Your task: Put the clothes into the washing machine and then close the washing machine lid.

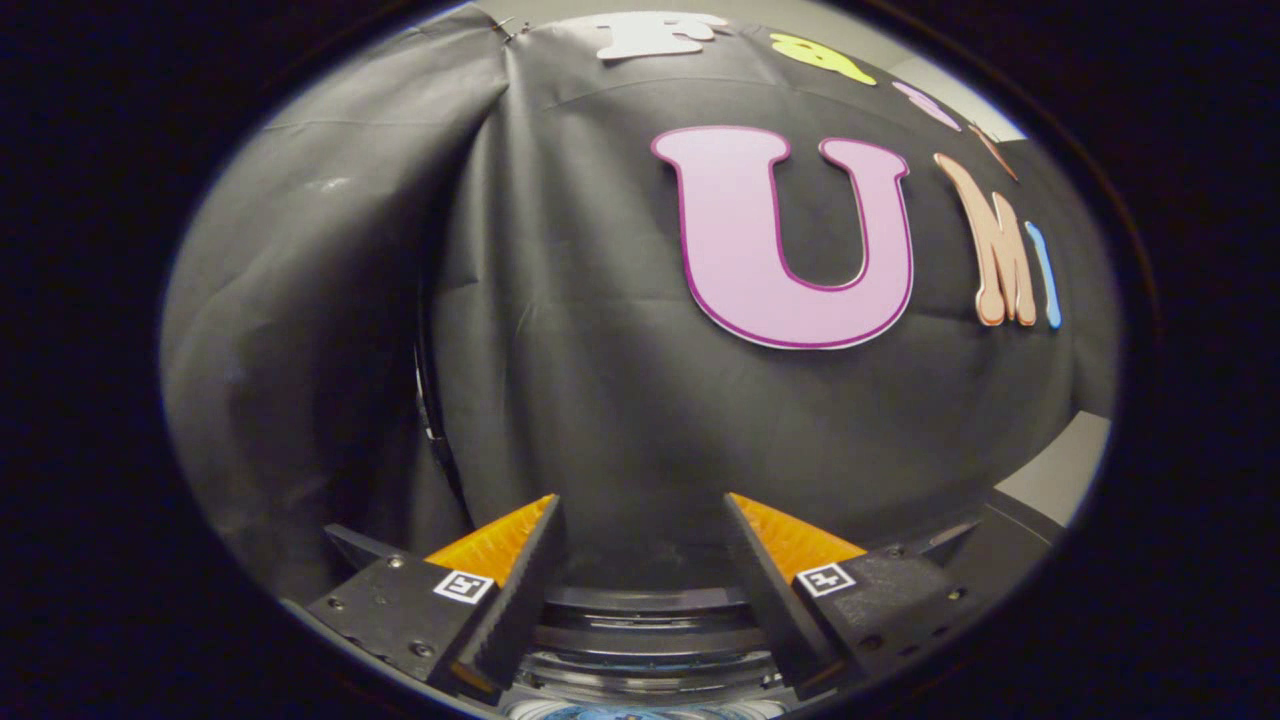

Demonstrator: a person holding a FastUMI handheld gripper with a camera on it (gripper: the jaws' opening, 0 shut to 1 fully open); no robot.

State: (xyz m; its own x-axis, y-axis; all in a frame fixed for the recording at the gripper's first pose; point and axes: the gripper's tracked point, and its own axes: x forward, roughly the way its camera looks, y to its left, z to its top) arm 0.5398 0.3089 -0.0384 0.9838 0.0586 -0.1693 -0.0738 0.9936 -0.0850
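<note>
While the gripper points at the booth wall, its fingers stand wide apart, holding nothing. Between and below them: washing machine, dark ringed rim. Clothes: unseen; presumably soft, light, limp, best pinched at a bunched fold.

Handheld two-finger gripper, seen from the camera riding on it. Two wedge-shaped fingers taper forward, their inner faces ribbed with fine ridges, standing apart with nothing between them. Each finger sits on a flat, dark, matte mounting block fastened with small round screws. Each block carries a small square black-and-white coded marker near the finger's base.
</note>
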